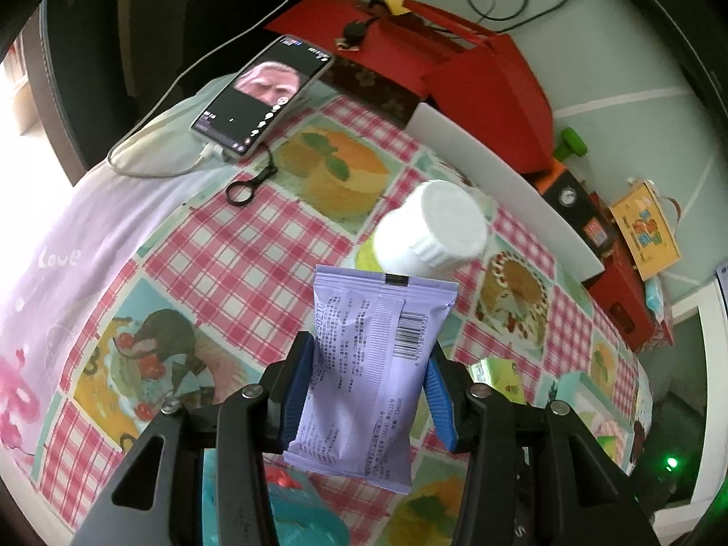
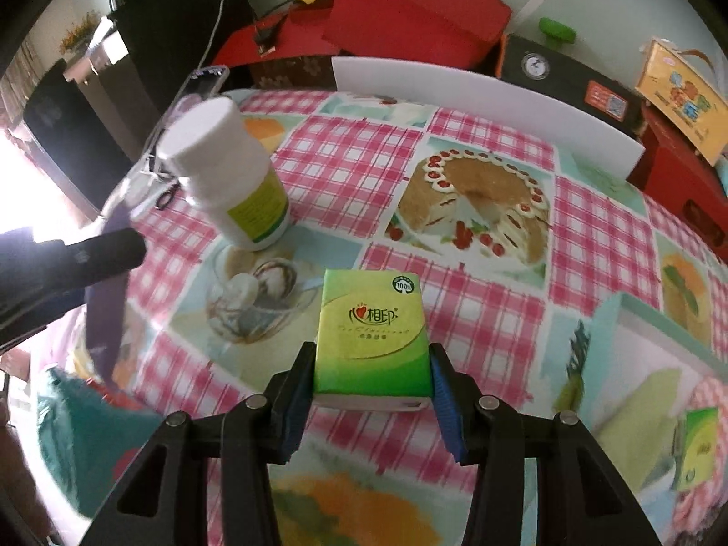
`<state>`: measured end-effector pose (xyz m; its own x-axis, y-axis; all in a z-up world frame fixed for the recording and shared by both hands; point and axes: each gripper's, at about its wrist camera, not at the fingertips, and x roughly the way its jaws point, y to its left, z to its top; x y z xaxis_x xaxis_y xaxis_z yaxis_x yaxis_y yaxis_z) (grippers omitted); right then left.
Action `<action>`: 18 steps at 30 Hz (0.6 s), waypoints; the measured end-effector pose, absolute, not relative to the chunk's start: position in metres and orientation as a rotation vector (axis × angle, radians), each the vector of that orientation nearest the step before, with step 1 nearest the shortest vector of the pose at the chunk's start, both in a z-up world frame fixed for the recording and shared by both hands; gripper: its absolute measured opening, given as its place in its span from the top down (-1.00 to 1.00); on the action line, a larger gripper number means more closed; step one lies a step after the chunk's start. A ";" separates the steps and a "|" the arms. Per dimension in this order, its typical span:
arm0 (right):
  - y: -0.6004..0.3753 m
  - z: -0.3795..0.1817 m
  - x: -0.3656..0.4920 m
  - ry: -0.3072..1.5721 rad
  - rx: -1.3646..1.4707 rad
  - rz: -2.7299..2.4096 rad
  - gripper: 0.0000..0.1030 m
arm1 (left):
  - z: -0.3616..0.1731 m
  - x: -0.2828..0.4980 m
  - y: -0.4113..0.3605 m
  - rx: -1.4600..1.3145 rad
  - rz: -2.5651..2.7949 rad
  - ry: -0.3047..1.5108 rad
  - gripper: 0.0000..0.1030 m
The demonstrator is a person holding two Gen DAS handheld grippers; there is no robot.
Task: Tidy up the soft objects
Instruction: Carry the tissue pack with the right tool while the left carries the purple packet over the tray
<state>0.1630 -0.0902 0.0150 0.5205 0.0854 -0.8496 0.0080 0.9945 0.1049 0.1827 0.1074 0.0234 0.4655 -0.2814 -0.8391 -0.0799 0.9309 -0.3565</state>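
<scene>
My left gripper point(image 1: 371, 364) is shut on a lilac snack packet point(image 1: 377, 318), which stands upright with its printed back and barcode facing the camera, above the checked tablecloth. My right gripper point(image 2: 371, 366) is shut on a green tissue pack point(image 2: 373, 332), held flat a little above the cloth. In the right wrist view the lilac packet point(image 2: 109, 300) shows edge-on at the far left, with a black finger point(image 2: 104, 250) of the left gripper across it. A second green tissue pack point(image 2: 696, 450) lies in a pale teal box point(image 2: 659, 327) at the right.
A white bottle point(image 1: 432, 227) point(image 2: 227, 173) stands on the cloth beyond both grippers. A phone point(image 1: 259, 95) with a cable lies at the far left edge, a black ring point(image 1: 239, 193) near it. A white board point(image 2: 477, 95) and red boxes point(image 1: 491, 86) line the back.
</scene>
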 end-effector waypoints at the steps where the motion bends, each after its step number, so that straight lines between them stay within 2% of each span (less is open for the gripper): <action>1: -0.092 0.020 0.155 1.011 0.109 0.046 0.02 | 0.025 0.181 0.106 -0.367 -0.132 1.081 0.07; 18: -0.128 0.076 0.075 0.822 0.234 -0.042 0.02 | 0.061 0.147 0.084 -0.290 -0.221 0.994 0.07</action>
